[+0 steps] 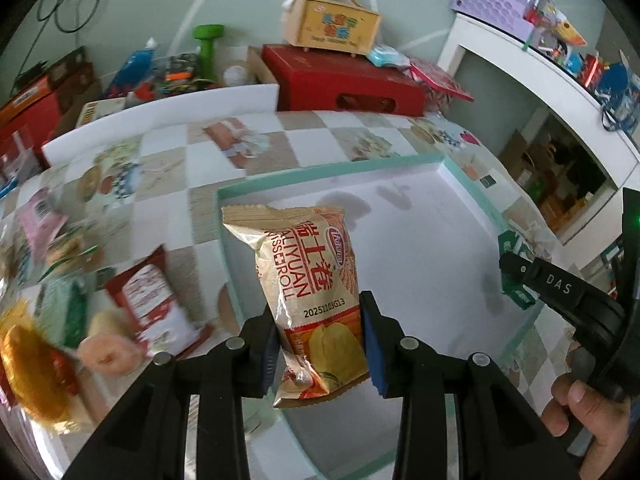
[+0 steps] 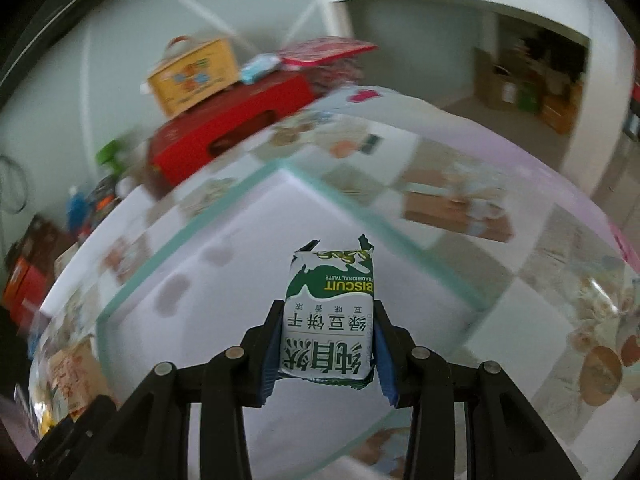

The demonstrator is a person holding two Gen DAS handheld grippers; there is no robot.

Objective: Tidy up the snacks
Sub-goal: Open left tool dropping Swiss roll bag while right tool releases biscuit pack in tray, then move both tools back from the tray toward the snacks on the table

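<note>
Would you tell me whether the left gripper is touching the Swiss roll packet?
Touching: the left wrist view shows both pads of the left gripper pressed against the Swiss roll packet.

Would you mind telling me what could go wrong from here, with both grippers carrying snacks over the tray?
1. The left gripper pinches the swiss roll packet near its lower end, so the long top could swing or slip.
2. The right gripper with the green biscuit pack is close by; they might collide over the tray.
3. Squeezing may crush the contents.

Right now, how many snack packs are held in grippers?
2: a Swiss roll pack in the left gripper, a green biscuit pack in the right gripper.
</note>
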